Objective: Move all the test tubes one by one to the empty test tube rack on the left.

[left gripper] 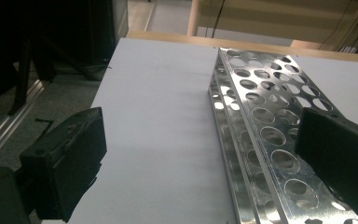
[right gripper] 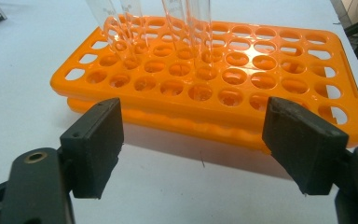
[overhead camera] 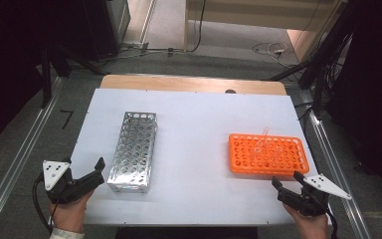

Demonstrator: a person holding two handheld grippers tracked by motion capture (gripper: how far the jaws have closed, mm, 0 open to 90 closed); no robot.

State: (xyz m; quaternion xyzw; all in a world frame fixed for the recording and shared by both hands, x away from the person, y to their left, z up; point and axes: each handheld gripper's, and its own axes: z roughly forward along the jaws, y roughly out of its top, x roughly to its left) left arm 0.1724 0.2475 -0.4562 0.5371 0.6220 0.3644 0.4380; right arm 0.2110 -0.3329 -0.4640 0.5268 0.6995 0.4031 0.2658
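At four o'clock, the right gripper (overhead camera: 292, 185), jaws wide and empty, faces the orange rack (overhead camera: 267, 154); left gripper (overhead camera: 85, 173) likewise; approach tubes (right gripper: 189, 28) squarely.

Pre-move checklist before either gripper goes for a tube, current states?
1. Left gripper open, holding nothing: ok.
2. Right gripper open, holding nothing: ok.
3. Clear test tubes standing in the orange tube rack: ok; exact count cannot tell.
4. Metal tube rack holes free to receive tubes: ok in the left gripper view.
5. Both racks sitting flat on the white table, apart from each other: ok.
6. Tubes seated to the bottom of the orange rack: cannot tell.
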